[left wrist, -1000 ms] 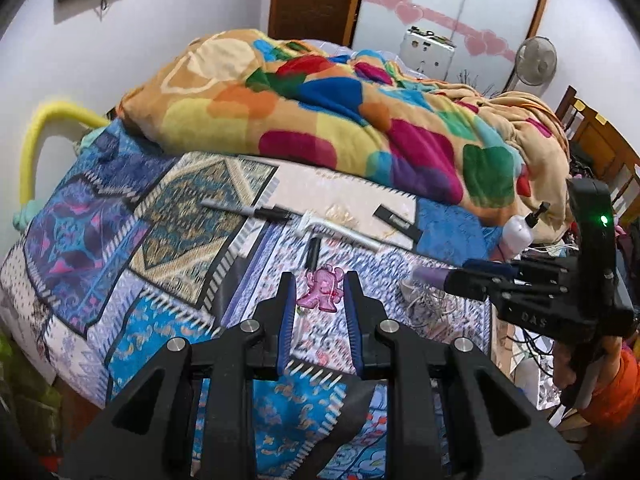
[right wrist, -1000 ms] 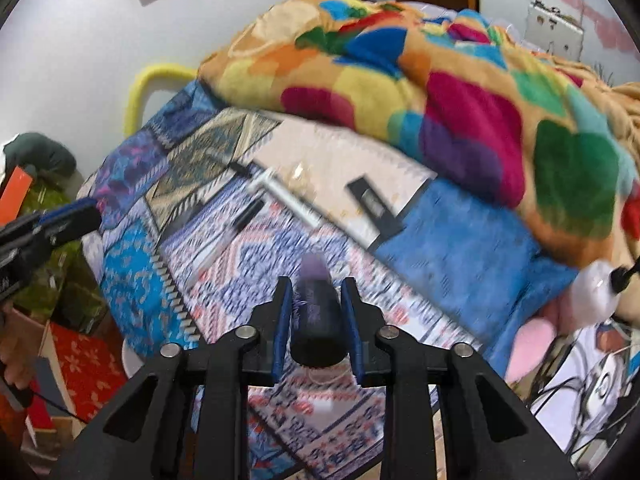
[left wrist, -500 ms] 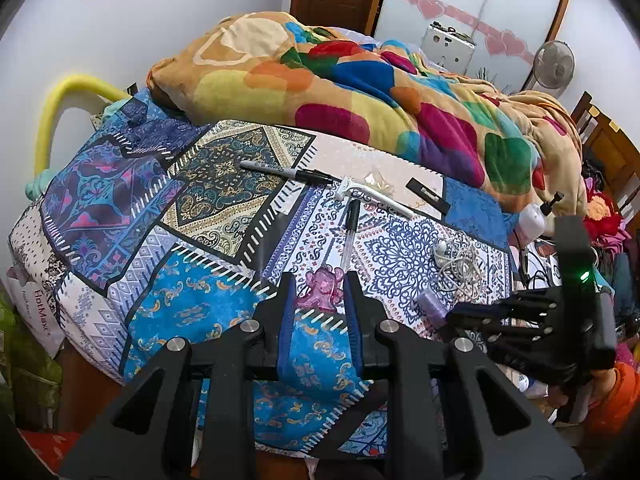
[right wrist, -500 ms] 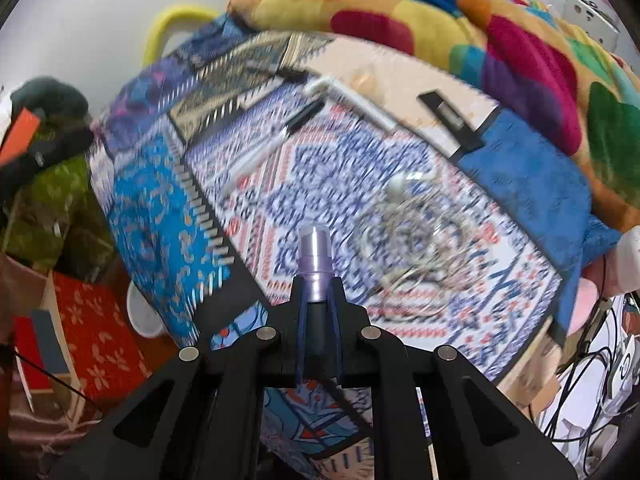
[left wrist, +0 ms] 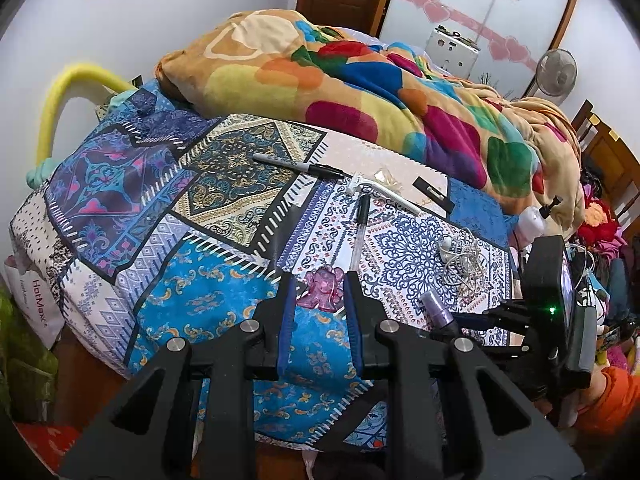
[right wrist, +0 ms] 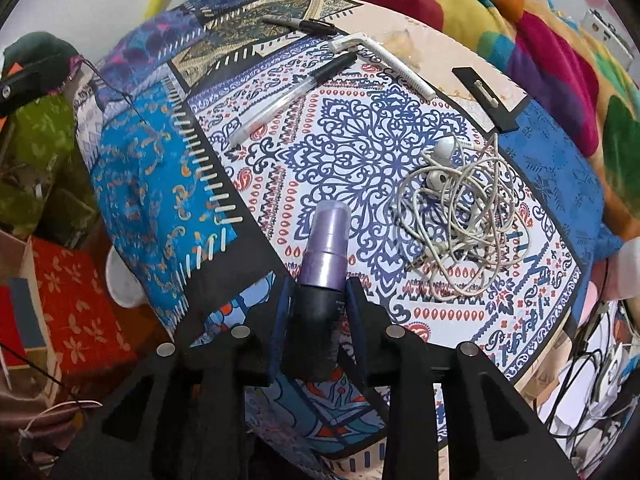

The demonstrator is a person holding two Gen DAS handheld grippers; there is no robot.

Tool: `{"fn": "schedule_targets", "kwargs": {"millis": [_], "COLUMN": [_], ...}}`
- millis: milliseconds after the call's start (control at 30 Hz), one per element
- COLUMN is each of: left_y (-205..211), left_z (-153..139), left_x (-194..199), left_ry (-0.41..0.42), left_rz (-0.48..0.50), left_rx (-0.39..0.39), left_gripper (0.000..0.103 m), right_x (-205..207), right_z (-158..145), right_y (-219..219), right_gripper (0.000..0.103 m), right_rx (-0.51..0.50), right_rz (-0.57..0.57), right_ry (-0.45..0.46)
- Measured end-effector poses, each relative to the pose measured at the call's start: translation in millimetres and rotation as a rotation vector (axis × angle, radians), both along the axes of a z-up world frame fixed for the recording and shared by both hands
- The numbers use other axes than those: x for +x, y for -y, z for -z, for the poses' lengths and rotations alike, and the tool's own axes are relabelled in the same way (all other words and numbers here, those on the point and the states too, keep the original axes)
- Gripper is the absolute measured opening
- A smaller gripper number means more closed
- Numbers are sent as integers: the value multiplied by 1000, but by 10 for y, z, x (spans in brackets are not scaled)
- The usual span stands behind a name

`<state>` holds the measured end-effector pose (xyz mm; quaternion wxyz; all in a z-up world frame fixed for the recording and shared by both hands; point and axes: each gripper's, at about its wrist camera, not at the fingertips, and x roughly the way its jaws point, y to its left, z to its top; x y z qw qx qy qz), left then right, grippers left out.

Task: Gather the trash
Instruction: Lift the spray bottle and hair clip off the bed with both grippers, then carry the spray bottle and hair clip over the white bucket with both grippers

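Above the bed's near edge, the right gripper (right wrist: 316,296) is clamped on a purple bottle (right wrist: 326,248), its dark base seated between the jaws and its lilac cap poking forward and slightly up, so the long axis runs along the fingers toward the tangled earphones (right wrist: 460,216). The left gripper (left wrist: 318,292) has a pink clip (left wrist: 324,290) between its jaws; whether the jaws actually press on it I cannot tell. Judging by this, the collection looks only begun: one piece is lifted, a second may be in hand, and no bin or bag for them can be identified with certainty. Left lying on the quilt (right wrist: 160,184) are the earphones, a clear pen (right wrist: 288,96), a black marker (right wrist: 300,24), a white razor (right wrist: 384,60) and a black card (right wrist: 486,98). Which of these count as trash is a guess.
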<state>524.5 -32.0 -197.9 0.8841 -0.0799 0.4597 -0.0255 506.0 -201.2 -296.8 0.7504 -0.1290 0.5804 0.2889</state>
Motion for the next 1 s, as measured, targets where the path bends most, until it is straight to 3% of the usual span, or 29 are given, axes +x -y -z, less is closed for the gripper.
{"fn": "schedule_targets", "kwargs": {"millis": [167,467,667,1000], "left_y": [-55,-230,-436,-948], "left_z": [-81,-465,-779,-1114], "left_x": [-96,-455,-822,-1606], "left_ry": [10,69,113,162], "left_rz": [-5,-15,-29,-95], "left_rx": [0,-1,22,42], "left_gripper": [23,23,23,23], "right_x": [26,-137,-463,-1075], "right_z": [-88,-993,-1599,-2033], "right_y": [-3,-198,-475,-1038], "right_gripper": [25,25,25,25], "right_rx": [38,117,225,304], "right_rz": [56,54,45,-50], "right_ry": [-14,151,218,271]}}
